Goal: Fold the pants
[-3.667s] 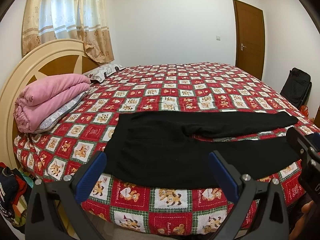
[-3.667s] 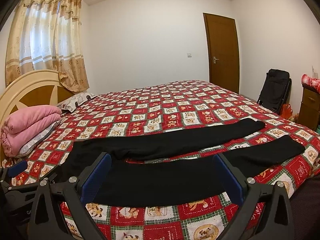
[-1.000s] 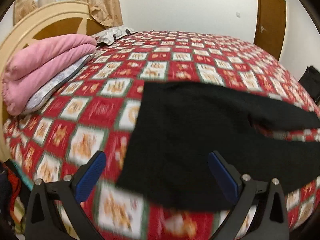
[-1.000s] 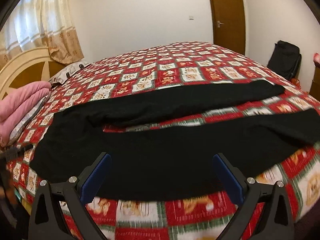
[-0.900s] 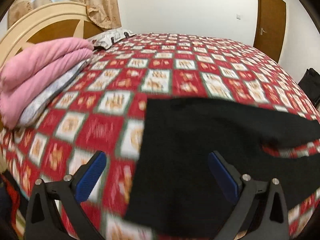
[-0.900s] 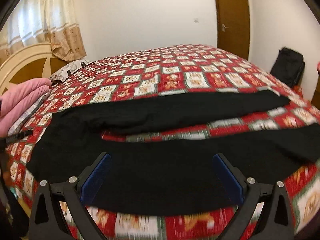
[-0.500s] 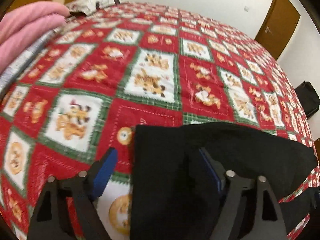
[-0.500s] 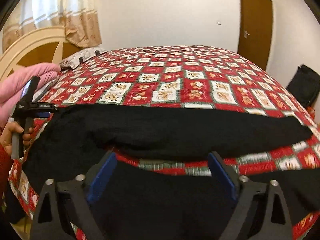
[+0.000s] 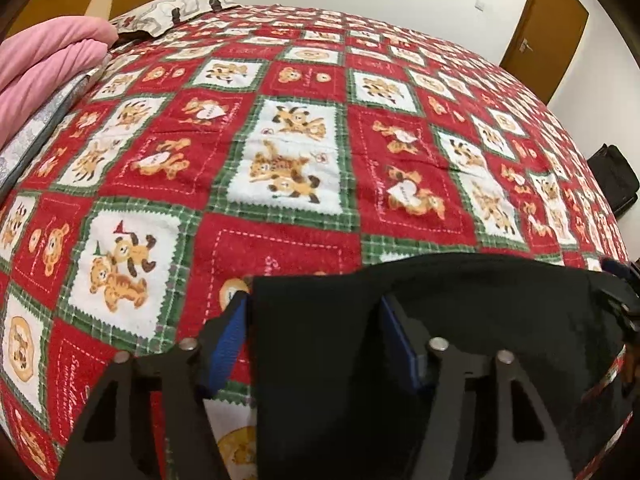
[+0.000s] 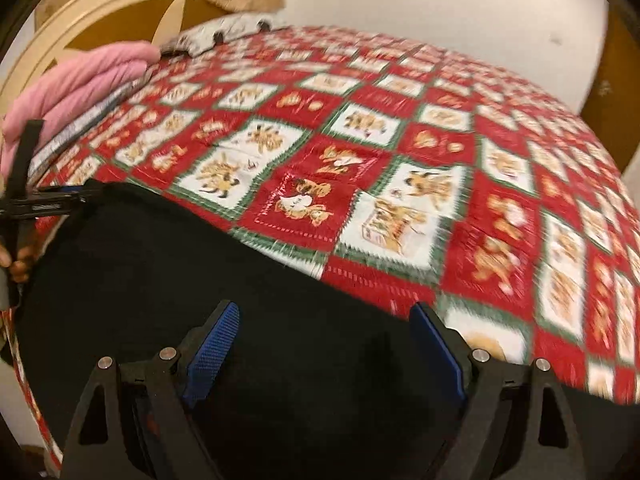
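Folding begins with black pants (image 9: 460, 320) spread across the near part of the quilted bed (image 9: 296, 160).
Soft, limp and light by the look, they should drape; best taken at corners. Left gripper (image 9: 316, 328) straddles the waistband corner, half-closed, not yet pinching; right gripper (image 10: 326, 344) hovers wide open over the cloth.

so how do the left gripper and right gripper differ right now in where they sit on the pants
The left gripper straddles the waist corner of the pants, its fingers narrowed around the cloth; the right gripper sits further along the far edge, fingers wider apart.
The left gripper has one finger over the bedspread; the right gripper's fingers both lie over black cloth.
Neither is plainly shut yet.
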